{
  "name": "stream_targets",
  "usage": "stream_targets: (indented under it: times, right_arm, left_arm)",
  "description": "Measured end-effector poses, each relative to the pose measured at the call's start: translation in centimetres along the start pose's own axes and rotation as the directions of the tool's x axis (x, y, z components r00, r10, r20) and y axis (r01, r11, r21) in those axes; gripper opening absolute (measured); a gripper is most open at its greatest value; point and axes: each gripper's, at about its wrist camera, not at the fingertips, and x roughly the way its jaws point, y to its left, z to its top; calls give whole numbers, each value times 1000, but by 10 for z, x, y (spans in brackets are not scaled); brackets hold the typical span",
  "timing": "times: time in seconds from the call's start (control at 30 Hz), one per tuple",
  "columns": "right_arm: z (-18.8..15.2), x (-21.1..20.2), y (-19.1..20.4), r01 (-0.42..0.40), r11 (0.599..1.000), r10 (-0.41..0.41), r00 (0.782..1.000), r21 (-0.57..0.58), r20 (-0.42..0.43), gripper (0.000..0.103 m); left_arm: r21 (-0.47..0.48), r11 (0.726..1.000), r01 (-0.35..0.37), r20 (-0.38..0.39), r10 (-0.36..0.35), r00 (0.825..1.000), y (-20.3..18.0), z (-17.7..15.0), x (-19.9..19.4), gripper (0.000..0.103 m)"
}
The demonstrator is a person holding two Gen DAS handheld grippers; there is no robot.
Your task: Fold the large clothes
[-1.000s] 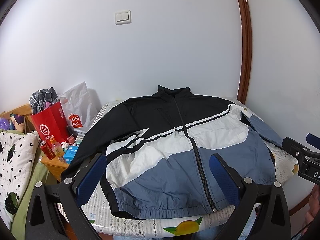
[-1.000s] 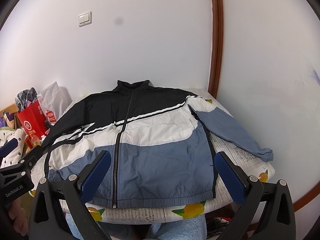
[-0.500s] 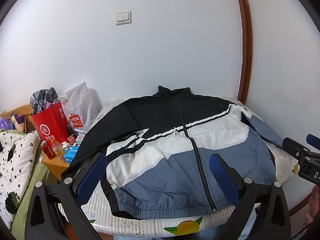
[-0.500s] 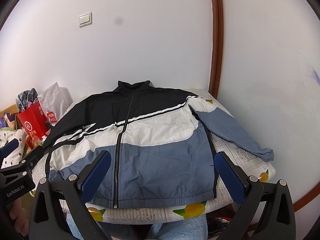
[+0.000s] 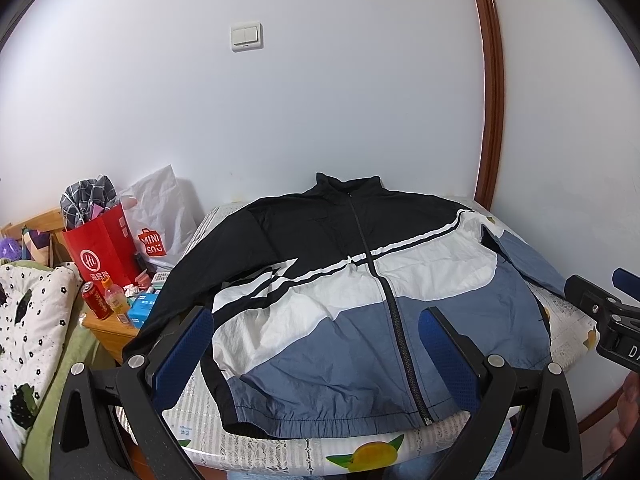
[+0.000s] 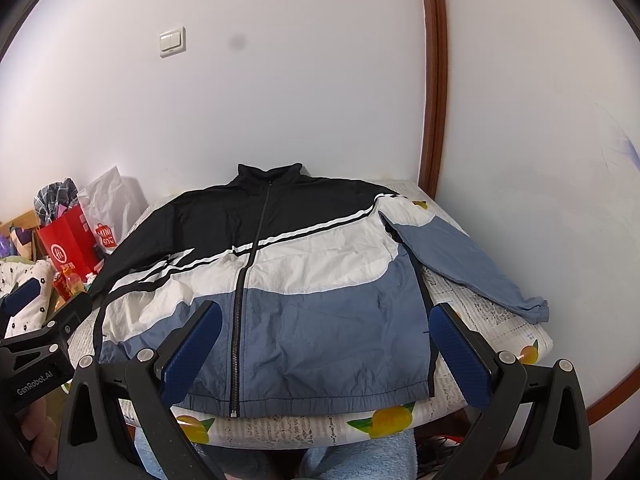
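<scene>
We hover over a zipped jacket spread flat.
It lies on the lemon-print table; our left gripper and right gripper (fingers wide, empty) hang above its hem.

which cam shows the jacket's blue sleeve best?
Right wrist: the blue sleeve lies in full view, shoulder to cuff, along the table's right edge. Left wrist shows only its upper part; the right tool hides the cuff end.
</scene>
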Motion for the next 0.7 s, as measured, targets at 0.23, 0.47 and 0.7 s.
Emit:
stream_targets:
  times: [0.23,0.47,0.7]
  right_arm:
    - [0,1,-1,1,1000,-1,1000,-4,-1,103]
    - [-1,4,-6,2,1000,-2,1000,7,-3,103]
    - [0,7,-5,2,1000,-2,1000,8,15,103]
  left_arm:
    - [0,1000,-19,13,19,1000,0,0,-1,103]
    - [-8,999,-35,33,35,999,5,1,-1,103]
    - [-18,1000,-20,34,21,999,12,4,8,103]
